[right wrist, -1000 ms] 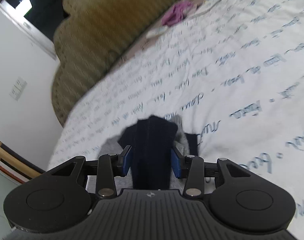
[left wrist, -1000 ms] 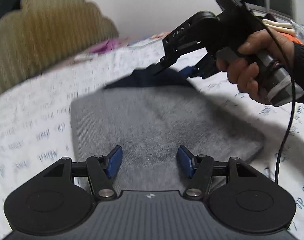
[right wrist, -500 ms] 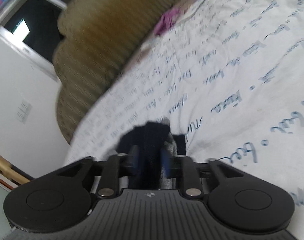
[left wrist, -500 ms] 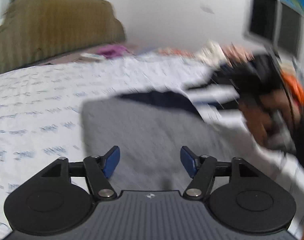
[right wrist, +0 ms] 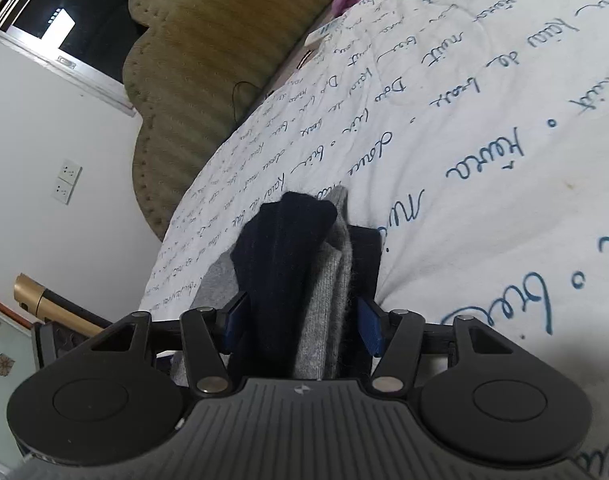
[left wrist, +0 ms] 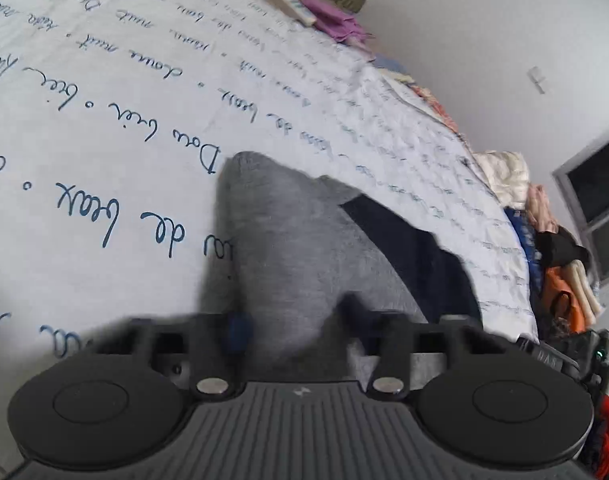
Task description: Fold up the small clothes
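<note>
The left claw [left wrist: 290, 326] was closing, with a raised fold of the grey garment [left wrist: 288, 248] between its blurred fingers; whether the pads already pressed the cloth could not be told. The garment stretched ahead of this claw across the bedspread [left wrist: 104, 120], white with blue handwriting, and its navy part [left wrist: 416, 248] lay ahead and to the claw's right. A pile of clothes [left wrist: 556, 264] sat far to the right at the bed's edge.

The right claw [right wrist: 300, 322] was also closing, its blue pads [right wrist: 370, 326] hugging a bunched stack of navy and grey layers [right wrist: 304, 264] that rose straight ahead from between them. Beyond, to this claw's upper left, stood an olive headboard [right wrist: 208, 52].
</note>
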`<control>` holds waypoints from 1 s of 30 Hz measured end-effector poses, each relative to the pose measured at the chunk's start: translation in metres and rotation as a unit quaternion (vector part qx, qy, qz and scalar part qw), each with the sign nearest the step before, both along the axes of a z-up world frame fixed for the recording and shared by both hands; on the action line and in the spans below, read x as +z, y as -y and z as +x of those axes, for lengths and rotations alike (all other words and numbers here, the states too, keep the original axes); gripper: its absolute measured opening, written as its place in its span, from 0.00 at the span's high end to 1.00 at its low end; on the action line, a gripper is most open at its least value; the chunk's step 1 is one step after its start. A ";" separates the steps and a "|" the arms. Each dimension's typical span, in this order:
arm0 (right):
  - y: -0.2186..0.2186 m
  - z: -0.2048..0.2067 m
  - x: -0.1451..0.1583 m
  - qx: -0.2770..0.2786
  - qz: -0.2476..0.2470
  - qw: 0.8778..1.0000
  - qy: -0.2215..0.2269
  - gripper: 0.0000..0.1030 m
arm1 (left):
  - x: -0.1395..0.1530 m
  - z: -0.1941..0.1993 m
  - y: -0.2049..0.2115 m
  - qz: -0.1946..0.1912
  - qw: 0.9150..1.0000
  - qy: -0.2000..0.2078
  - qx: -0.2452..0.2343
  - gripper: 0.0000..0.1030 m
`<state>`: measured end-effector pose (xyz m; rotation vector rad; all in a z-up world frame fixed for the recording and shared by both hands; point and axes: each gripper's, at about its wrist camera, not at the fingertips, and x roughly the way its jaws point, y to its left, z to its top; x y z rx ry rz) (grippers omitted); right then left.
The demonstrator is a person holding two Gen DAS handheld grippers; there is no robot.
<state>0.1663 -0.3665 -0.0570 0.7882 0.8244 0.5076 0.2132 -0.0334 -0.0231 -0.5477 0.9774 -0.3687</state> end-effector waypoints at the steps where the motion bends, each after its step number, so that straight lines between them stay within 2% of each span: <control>1: -0.002 0.001 -0.001 0.002 -0.005 1.000 -0.003 0.68 | -0.001 0.001 -0.001 -0.005 1.000 -0.001 0.004 0.71; 6: -0.008 -0.008 0.015 0.000 -0.018 1.000 0.021 0.74 | 0.019 -0.019 -0.003 0.032 0.999 0.039 0.005 0.79; 9: -0.022 -0.011 0.036 0.017 -0.005 0.999 0.051 0.75 | 0.040 -0.039 -0.024 0.032 0.997 0.062 0.026 0.80; 12: -0.047 0.003 0.053 0.054 0.008 0.996 0.071 0.75 | 0.057 -0.051 -0.054 0.034 0.995 0.081 0.051 0.80; 15: -0.078 0.035 0.057 0.083 0.018 0.994 0.074 0.75 | 0.057 -0.036 -0.087 0.042 0.993 0.062 0.088 0.80; 18: -0.108 0.075 0.040 0.083 0.009 0.996 0.044 0.76 | 0.046 -0.009 -0.110 0.065 0.992 0.044 0.102 0.80; 19: -0.115 0.085 0.031 0.078 0.002 0.997 0.027 0.76 | 0.038 -0.002 -0.115 0.066 0.993 0.029 0.098 0.78; 21: -0.124 0.097 0.013 0.067 -0.018 0.998 -0.011 0.68 | 0.026 -0.001 -0.123 0.045 0.995 0.003 0.090 0.75; 22: -0.122 0.095 0.008 0.061 -0.010 0.998 -0.017 0.66 | 0.025 -0.010 -0.125 0.033 0.995 0.012 0.094 0.71; 24: -0.107 0.084 0.010 0.060 0.025 0.998 -0.011 0.58 | 0.026 -0.033 -0.129 0.017 0.996 0.034 0.084 0.49; 25: -0.096 0.075 0.013 0.063 0.034 0.997 -0.004 0.53 | 0.025 -0.047 -0.131 0.003 0.996 0.036 0.085 0.35; 26: -0.084 0.067 0.016 0.067 0.037 0.997 0.002 0.49 | 0.021 -0.062 -0.131 -0.012 0.996 0.037 0.086 0.35; 28: -0.064 0.046 0.018 0.078 0.024 0.997 0.010 0.49 | 0.013 -0.088 -0.126 -0.032 0.997 0.023 0.070 0.35; 30: -0.050 0.028 0.012 0.092 0.007 0.996 0.001 0.49 | 0.005 -0.110 -0.118 -0.052 0.997 0.012 0.061 0.35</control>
